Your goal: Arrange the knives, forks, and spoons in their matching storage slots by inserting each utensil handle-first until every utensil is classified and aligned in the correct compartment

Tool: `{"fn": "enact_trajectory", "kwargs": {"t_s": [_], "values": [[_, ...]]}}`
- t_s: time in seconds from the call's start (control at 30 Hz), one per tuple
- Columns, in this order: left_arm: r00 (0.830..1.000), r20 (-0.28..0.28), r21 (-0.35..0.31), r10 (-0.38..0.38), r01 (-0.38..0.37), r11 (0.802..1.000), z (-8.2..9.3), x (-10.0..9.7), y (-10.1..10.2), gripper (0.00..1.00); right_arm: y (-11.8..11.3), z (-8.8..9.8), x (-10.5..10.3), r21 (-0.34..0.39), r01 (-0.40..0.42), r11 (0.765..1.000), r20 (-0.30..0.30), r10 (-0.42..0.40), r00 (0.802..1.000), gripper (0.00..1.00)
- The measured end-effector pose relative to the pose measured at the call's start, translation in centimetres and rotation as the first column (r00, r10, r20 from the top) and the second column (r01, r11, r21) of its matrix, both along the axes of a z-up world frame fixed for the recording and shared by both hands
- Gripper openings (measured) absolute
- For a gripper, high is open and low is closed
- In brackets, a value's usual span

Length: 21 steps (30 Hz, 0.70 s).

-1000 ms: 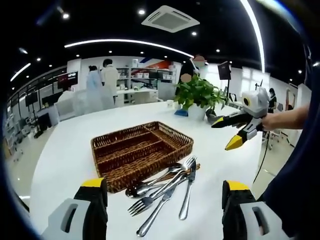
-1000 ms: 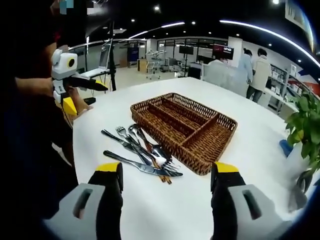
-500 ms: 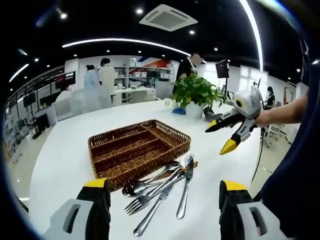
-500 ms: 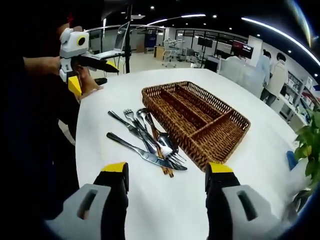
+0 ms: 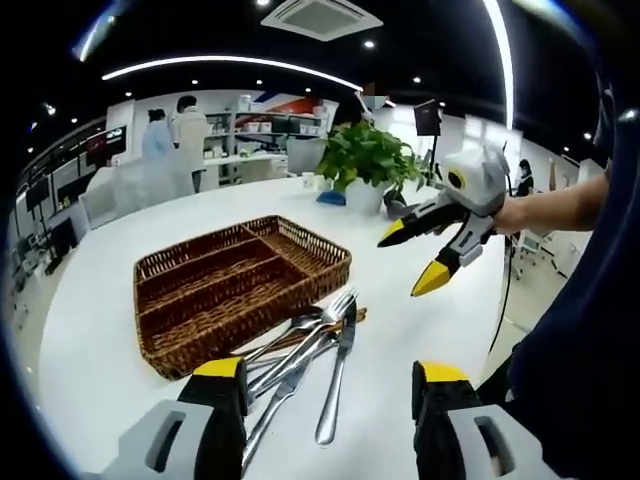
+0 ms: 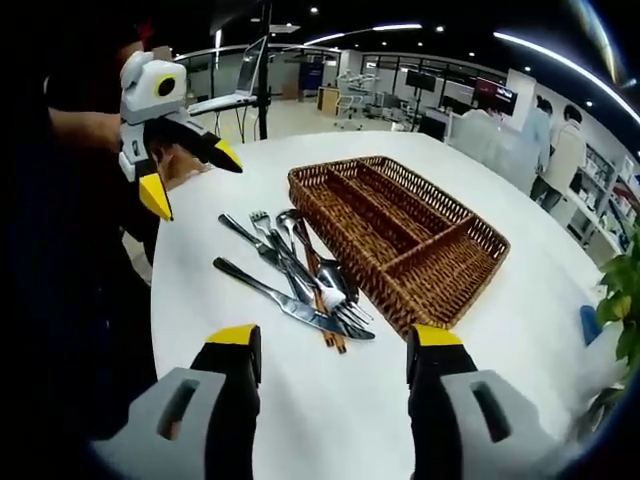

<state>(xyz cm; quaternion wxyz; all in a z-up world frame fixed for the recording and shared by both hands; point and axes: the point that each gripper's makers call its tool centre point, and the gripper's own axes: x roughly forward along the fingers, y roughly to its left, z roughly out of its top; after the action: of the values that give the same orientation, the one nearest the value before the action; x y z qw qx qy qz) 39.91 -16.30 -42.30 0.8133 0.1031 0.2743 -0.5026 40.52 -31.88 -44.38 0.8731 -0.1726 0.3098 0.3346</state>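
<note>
While I hold both tongs above the white table, nothing is between either pair of jaws; my left tongs stand wide open at the bottom of the left gripper view, and my right tongs stand just as wide at the bottom of the right gripper view, both empty. The wicker tray sits on the table with its long slots and one cross slot bare; in the left gripper view the tray lies beyond my jaws, a little to the left. The utensils lie in a loose heap on the table just beside the tray's long side, overlapping one another; I can make out a knife nearest my right tongs, a fork and a spoon with their heads toward the far end, and a brown wooden handle under them. In the left gripper view the same heap runs from between my jaws up toward the tray's corner. My right tongs show there from the right, jaws parted, in the air; my left tongs show in the right gripper view, also parted. A potted plant stands at the table's far edge; people stand at shelves beyond it.
</note>
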Motion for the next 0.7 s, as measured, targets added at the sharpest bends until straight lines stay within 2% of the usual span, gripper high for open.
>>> {"fn": "enact_trajectory", "kwargs": {"t_s": [0.1,0.17,0.37,0.53,0.7], "values": [[0.998,0.014,0.055,-0.060,0.059,0.997,-1.2,-0.3,-1.4,0.57,-0.2,-0.2,0.1,0.007,-0.002,1.000,-0.005,0.002,1.000,0.59],[0.997,-0.011,0.072,-0.078,0.079,0.994,-2.0,-0.4,-2.2,0.56,-0.4,-0.6,0.1,0.009,-0.004,1.000,-0.015,0.004,1.000,0.58],[0.995,-0.029,0.104,-0.100,0.102,0.989,-3.6,-0.2,-3.6,0.51,-0.9,-1.4,0.4,-0.001,-0.037,0.999,-0.032,0.037,0.999,0.52],[0.992,-0.056,0.131,-0.115,0.121,0.984,-5.0,-0.1,-4.7,0.48,-0.7,-2.4,0.7,-0.079,-0.162,0.984,-0.041,0.160,0.986,0.47],[0.988,-0.083,0.159,-0.129,0.141,0.977,-6.2,-0.1,-5.2,0.42,-0.6,-3.5,1.5,-0.146,-0.295,0.944,-0.060,0.289,0.955,0.41]]}}
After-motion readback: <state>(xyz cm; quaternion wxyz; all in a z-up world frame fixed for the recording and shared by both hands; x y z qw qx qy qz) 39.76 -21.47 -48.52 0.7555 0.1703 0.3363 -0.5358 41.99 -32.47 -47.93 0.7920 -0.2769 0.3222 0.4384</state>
